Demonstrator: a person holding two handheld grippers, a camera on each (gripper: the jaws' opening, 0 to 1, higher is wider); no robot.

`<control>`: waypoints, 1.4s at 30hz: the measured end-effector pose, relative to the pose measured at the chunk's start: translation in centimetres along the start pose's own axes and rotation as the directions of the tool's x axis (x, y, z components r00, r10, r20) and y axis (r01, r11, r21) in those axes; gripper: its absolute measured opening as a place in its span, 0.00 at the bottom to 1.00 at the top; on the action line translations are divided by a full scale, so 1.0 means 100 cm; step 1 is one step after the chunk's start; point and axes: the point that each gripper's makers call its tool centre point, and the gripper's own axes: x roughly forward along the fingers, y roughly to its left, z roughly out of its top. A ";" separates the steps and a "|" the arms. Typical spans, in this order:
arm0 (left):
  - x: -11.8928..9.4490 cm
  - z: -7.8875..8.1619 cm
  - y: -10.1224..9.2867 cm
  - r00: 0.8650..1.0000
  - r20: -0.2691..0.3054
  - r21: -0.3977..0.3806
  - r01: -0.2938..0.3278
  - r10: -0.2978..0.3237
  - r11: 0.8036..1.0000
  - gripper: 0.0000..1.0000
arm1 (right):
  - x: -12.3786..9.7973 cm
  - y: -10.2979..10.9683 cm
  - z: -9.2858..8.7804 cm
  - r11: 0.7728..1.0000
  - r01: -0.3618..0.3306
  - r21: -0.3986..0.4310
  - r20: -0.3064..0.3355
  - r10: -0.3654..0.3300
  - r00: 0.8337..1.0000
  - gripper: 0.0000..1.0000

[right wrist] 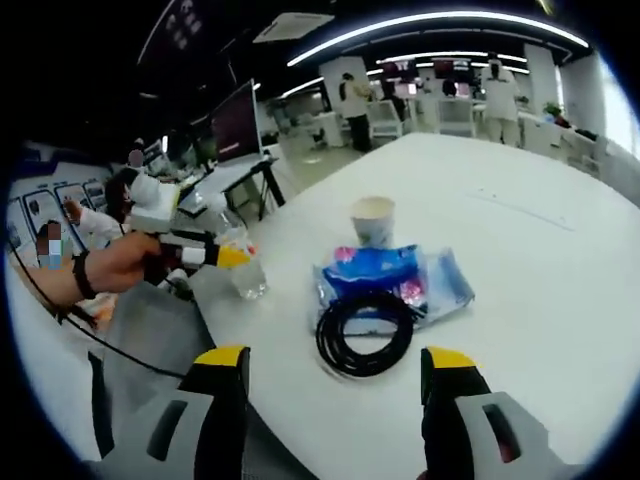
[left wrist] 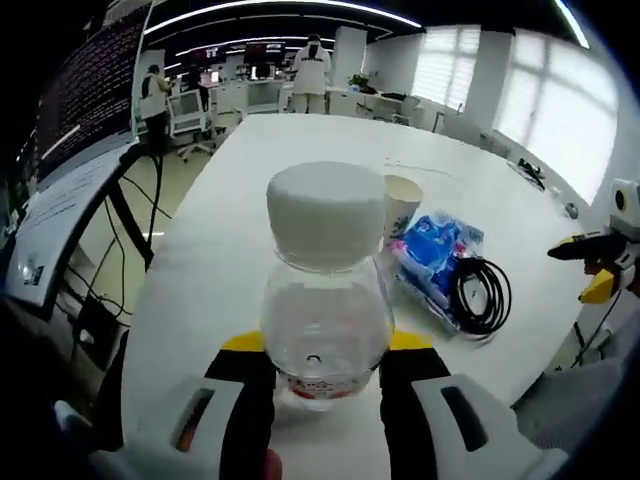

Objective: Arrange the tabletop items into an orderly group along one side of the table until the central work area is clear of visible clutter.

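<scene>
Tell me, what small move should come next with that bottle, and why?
Probably set the bottle down beside the paper cup. The left gripper is shut on it near the table edge, while the cup, the blue packet and the black cable coil already sit close together. The right gripper is open and hovers in front of the coil.

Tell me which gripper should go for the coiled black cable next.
Right. The right gripper is open, facing the black cable just ahead. The left gripper is shut on the bottle.

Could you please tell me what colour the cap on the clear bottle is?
White. The cap tops the clear bottle held in the left tongs, best seen in the left gripper view.
</scene>
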 end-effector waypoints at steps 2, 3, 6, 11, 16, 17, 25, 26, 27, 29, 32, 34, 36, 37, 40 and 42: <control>-0.002 -0.003 0.002 1.000 0.007 0.003 -0.002 0.002 1.000 0.40 | 0.003 0.003 0.001 1.000 -0.006 -0.013 -0.013 0.005 1.000 0.71; -0.001 -0.003 0.003 1.000 0.011 0.008 0.000 0.000 1.000 0.40 | 0.004 0.004 0.002 1.000 -0.007 -0.018 -0.016 0.007 1.000 0.71; -0.004 -0.005 0.004 1.000 0.023 0.019 0.001 -0.002 1.000 0.40 | 0.008 0.007 0.008 0.999 -0.014 -0.037 -0.026 0.013 1.000 0.71; -0.007 -0.015 0.002 0.999 0.035 0.047 -0.003 0.001 0.999 0.40 | 0.015 0.017 0.016 0.998 -0.026 -0.061 -0.036 0.024 0.999 0.71; -0.013 -0.018 -0.002 0.999 0.054 0.077 -0.009 0.005 0.997 0.40 | 0.018 0.025 0.016 0.997 -0.032 -0.073 -0.048 0.028 0.998 0.71; -0.013 -0.016 -0.002 0.998 0.056 0.076 -0.010 0.005 0.997 0.40 | 0.018 0.027 0.016 0.997 -0.031 -0.073 -0.051 0.027 0.998 0.71; -0.012 -0.014 0.001 0.996 0.084 0.068 -0.020 0.014 0.997 0.40 | 0.017 0.026 0.014 0.998 -0.019 -0.065 -0.068 0.015 0.998 0.71; -0.012 -0.013 0.001 0.996 0.088 0.066 -0.021 0.015 0.998 0.40 | 0.017 0.026 0.015 0.998 -0.016 -0.062 -0.066 0.012 0.998 0.71; -0.012 -0.013 0.001 0.996 0.089 0.064 -0.022 0.016 0.998 0.40 | 0.017 0.026 0.015 0.998 -0.014 -0.061 -0.065 0.010 0.998 0.71; -0.012 -0.012 0.001 0.996 0.092 0.061 -0.020 0.015 0.998 0.40 | 0.018 0.024 0.017 0.998 -0.009 -0.060 -0.063 0.005 0.998 0.71; -0.011 -0.012 0.002 0.995 0.094 0.052 -0.017 0.012 0.998 0.40 | 0.018 0.024 0.018 0.999 -0.002 -0.053 -0.058 -0.001 0.998 0.71; -0.011 -0.012 0.001 0.996 0.093 0.048 -0.014 0.010 0.999 0.40 | 0.017 0.024 0.019 0.999 0.004 -0.050 -0.052 -0.007 0.999 0.71; -0.010 -0.013 0.001 0.996 0.093 0.044 -0.012 0.008 0.999 0.40 | 0.015 0.025 0.020 0.999 0.011 -0.040 -0.042 -0.013 0.999 0.72; -0.010 -0.014 0.001 0.996 0.091 0.044 -0.010 0.006 0.999 0.40 | 0.014 0.025 0.019 0.999 0.015 -0.035 -0.039 -0.017 0.999 0.72; -0.008 -0.016 0.000 0.996 0.083 0.045 0.004 -0.008 0.999 0.41 | 0.011 0.025 0.017 0.999 0.024 -0.023 -0.034 -0.025 0.999 0.72; -0.007 -0.026 0.000 0.999 0.034 0.062 0.013 -0.015 0.998 0.41 | 0.009 0.024 0.016 0.999 0.033 -0.012 -0.030 -0.034 0.999 0.72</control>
